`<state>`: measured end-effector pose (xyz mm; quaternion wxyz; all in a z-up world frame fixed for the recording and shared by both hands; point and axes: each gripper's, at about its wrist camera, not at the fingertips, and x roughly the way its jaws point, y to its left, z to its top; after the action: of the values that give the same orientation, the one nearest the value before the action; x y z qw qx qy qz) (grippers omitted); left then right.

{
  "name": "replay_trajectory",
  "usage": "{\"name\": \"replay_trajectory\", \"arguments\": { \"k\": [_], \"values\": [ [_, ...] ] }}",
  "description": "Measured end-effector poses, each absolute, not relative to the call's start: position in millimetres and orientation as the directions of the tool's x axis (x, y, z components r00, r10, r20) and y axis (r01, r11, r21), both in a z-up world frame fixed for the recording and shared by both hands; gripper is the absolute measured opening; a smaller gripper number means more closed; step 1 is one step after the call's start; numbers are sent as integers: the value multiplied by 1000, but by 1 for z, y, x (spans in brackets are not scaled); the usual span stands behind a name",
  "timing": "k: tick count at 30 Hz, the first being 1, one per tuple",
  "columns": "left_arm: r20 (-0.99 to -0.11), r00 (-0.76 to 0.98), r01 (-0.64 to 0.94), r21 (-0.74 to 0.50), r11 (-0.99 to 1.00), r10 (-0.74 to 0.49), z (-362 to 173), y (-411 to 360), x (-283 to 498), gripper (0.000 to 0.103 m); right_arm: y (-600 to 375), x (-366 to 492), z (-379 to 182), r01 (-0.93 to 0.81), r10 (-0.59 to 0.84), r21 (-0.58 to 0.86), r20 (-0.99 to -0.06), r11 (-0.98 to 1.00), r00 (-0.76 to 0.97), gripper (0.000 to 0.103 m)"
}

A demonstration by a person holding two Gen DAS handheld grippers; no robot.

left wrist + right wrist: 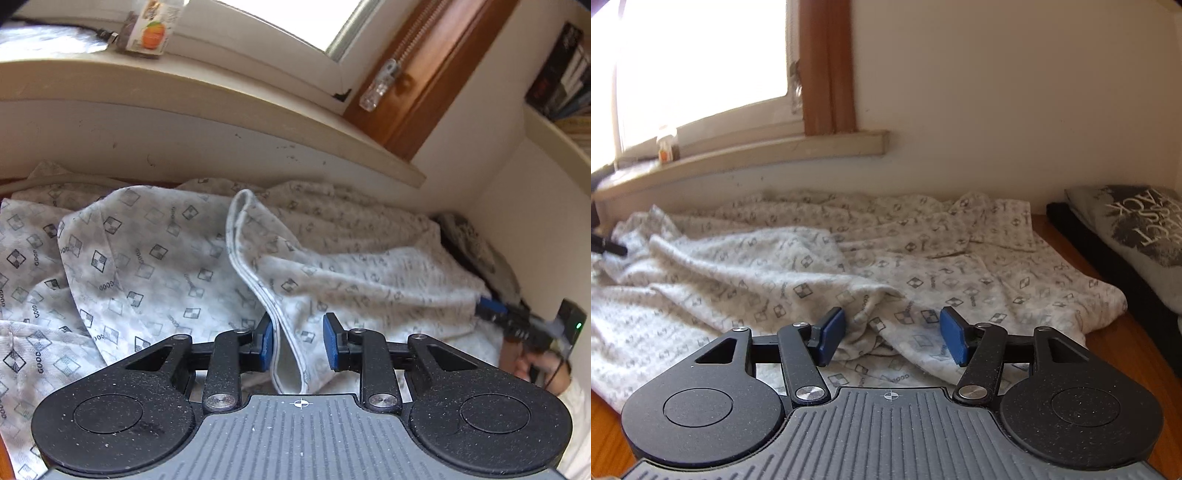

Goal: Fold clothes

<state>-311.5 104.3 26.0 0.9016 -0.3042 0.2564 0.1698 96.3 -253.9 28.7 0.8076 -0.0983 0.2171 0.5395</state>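
Sunlit window (701, 55) and sill (775, 151) overlook my wooden table (1108, 332), where both grippers, left (298, 341) and right (892, 336), stand released around a patterned garment (849, 266).

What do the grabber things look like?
Both look alike. The left gripper and right gripper have blue flat pads on speckled black linkage arms with silver screws, two round black discs, and a ribbed grey base with a small white crosshair mark.

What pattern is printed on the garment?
Grey checkered diamonds on white garment, clearest in the left wrist view.
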Motion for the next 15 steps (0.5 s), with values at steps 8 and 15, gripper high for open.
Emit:
{"name": "replay_trajectory", "arguments": {
  "k": [8, 15],
  "values": [
    [-501, 847, -448, -490, 748, 180, 62, 92, -331, 4, -272, 102, 31, -886, 856, 153, -371, 438, 359, 57],
    [-437, 870, -446, -502, 741, 228, 114, 59, -379, 4, -278, 109, 30, -875, 868, 207, -351, 437, 351, 57]
  ]
}}
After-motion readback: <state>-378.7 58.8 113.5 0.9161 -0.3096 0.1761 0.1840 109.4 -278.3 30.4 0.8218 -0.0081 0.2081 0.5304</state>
